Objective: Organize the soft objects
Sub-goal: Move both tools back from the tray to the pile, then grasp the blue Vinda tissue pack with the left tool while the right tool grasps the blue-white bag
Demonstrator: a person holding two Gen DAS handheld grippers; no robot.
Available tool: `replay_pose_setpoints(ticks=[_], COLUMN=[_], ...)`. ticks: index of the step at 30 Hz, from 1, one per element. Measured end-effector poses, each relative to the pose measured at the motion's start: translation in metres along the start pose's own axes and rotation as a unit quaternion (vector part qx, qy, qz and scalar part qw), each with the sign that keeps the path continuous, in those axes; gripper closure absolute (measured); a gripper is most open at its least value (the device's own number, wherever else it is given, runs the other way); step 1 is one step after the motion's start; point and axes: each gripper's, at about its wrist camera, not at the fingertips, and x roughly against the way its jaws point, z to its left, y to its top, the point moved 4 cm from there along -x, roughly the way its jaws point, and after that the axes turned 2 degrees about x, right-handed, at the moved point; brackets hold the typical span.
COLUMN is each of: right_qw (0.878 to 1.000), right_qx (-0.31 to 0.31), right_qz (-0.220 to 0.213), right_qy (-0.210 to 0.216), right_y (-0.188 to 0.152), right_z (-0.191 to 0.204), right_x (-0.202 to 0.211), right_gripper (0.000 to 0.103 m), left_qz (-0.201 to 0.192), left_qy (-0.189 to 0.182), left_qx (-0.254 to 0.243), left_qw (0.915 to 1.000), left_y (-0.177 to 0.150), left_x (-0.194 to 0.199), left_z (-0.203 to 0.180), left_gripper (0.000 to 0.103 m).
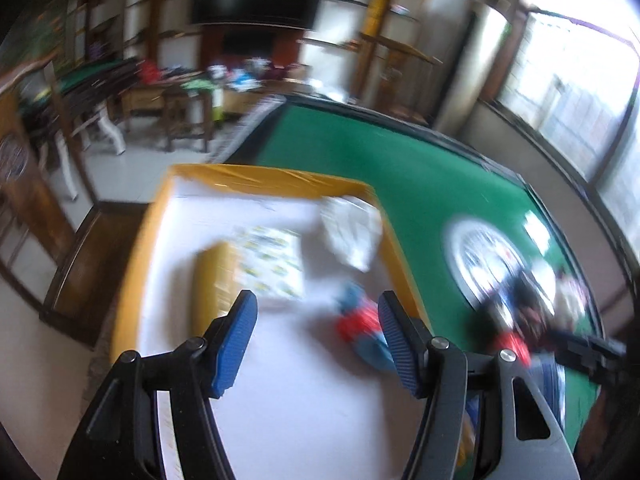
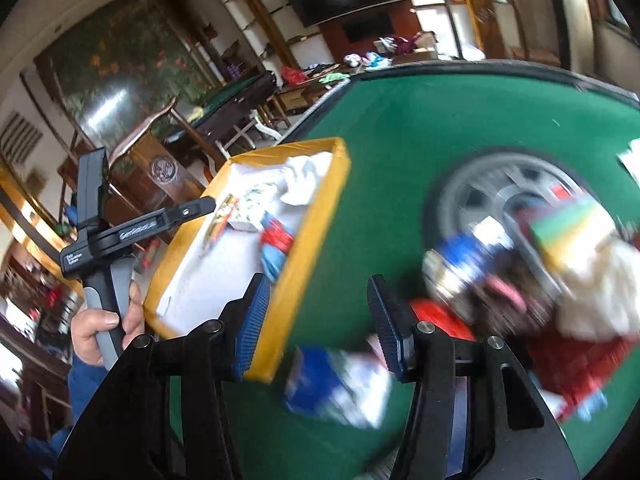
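Observation:
My left gripper (image 1: 316,300) hangs open over a yellow box (image 1: 260,178) lined in white, with nothing between its blue pads. In the box lie a red and blue soft item (image 1: 356,328) by the right finger, a patterned cloth (image 1: 272,264), a crumpled white cloth (image 1: 352,232) and a yellow roll (image 1: 212,280). My right gripper (image 2: 318,280) is open above the green table beside the box's rim (image 2: 316,216). A blurred blue and white soft item (image 2: 336,384) lies on the felt below it. A pile of soft things (image 2: 560,280) sits to the right.
The green felt table (image 2: 420,120) has a round grey hub (image 2: 500,184) in its middle, partly under the pile. A hand (image 2: 100,332) holds the left gripper's handle at the left. Wooden chairs, another table and shelves stand behind.

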Motion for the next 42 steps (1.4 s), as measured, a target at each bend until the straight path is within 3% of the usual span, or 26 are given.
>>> replay_pose_setpoints(ticks=[4,8,12,14,17,19,25,27,30,33,37,42], right_qw=[0.999,0.996,0.989,0.985,0.981,0.98,0.976,0.976,0.98,0.985,0.985,0.988], right_qx=[-0.031,-0.075,-0.118,-0.135,-0.148,-0.151,-0.166,-0.169,-0.169,-0.164,-0.172,-0.14], right_qz=[-0.021,-0.045,-0.079,-0.096,-0.107,-0.112,-0.11,-0.108,-0.092,-0.042,0.015,0.033], right_qy=[0.001,0.018,0.037,0.053,0.068,0.066,0.092,0.088,0.051,-0.01,-0.024,-0.059], right_y=[-0.03,-0.045,-0.042,-0.04,-0.039,-0.04,-0.043,-0.043,-0.046,-0.052,-0.064,-0.068], right_z=[-0.041,-0.079,-0.105,-0.111,-0.114,-0.115,-0.119,-0.12,-0.123,-0.125,-0.127,-0.121], right_x=[0.034,0.057,0.08,0.09,0.097,0.102,0.108,0.107,0.106,0.094,0.072,0.062], right_gripper=[0.051,0.052,0.052,0.052,0.052,0.052,0.052,0.052,0.052,0.052,0.052,0.052], left_qz=[0.031,0.079,0.108,0.118,0.139,0.147,0.208,0.231,0.222,0.205,0.178,0.15], left_qy=[-0.054,-0.092,-0.066,-0.035,-0.017,-0.036,-0.103,-0.131,-0.103,-0.075,-0.053,-0.043], left_qx=[-0.078,-0.175,-0.271,-0.301,-0.321,-0.323,-0.257,-0.24,-0.267,-0.28,-0.25,-0.221], left_qw=[0.995,0.977,0.9542,0.9456,0.9368,0.9344,0.938,0.9337,0.932,0.9349,0.9504,0.9628], left_y=[-0.025,-0.056,-0.082,-0.089,-0.097,-0.096,-0.09,-0.1,-0.12,-0.134,-0.136,-0.128], left_x=[0.005,0.002,-0.016,-0.029,-0.045,-0.049,-0.063,-0.06,-0.053,-0.052,-0.055,-0.058], left_z=[-0.056,-0.115,-0.155,-0.164,-0.168,-0.169,-0.164,-0.168,-0.179,-0.185,-0.188,-0.18], left_gripper=[0.04,0.038,0.038,0.038,0.038,0.038,0.036,0.036,0.036,0.036,0.036,0.036])
